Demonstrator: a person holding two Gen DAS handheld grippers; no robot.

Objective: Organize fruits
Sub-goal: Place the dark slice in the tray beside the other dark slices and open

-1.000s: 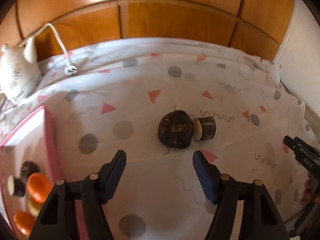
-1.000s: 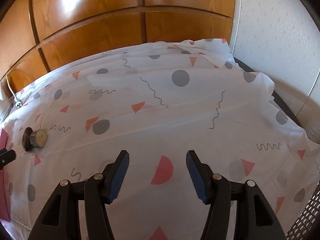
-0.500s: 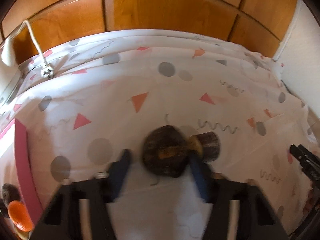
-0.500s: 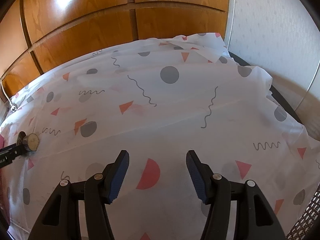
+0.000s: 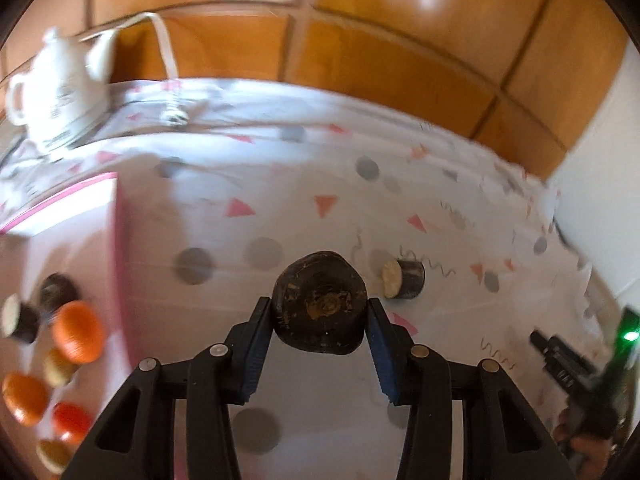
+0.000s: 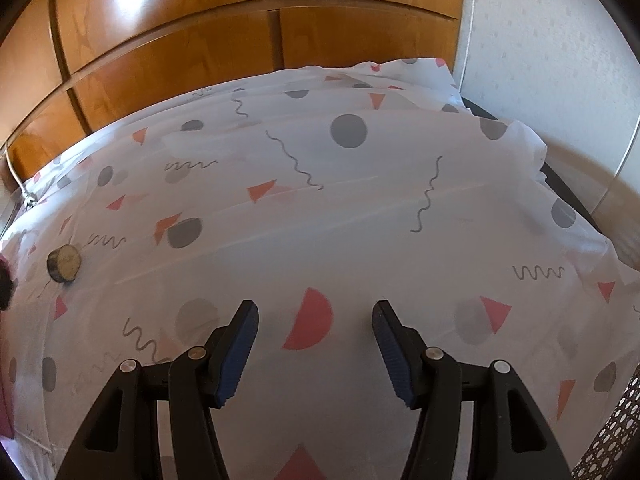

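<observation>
My left gripper (image 5: 319,322) is shut on a dark brown round fruit (image 5: 319,304) and holds it above the patterned cloth. A small dark cylinder with a pale cut face (image 5: 402,279) lies on the cloth just right of it; it also shows in the right wrist view (image 6: 64,263) at far left. A pink-edged tray (image 5: 120,248) at left holds several orange, red, tan and dark fruits (image 5: 76,332). My right gripper (image 6: 315,336) is open and empty over the cloth; its tip shows in the left wrist view (image 5: 560,356).
A white teapot (image 5: 56,92) with a white cord (image 5: 166,48) stands at the back left. Wooden cabinet doors (image 6: 240,40) run along the back. A white wall (image 6: 560,60) is at right, and a mesh basket edge (image 6: 612,432) is at lower right.
My left gripper moved forward around the dark fruit, shut on it and lifted it, swinging left so the tray is back in view. My right gripper stayed open and barely moved.
</observation>
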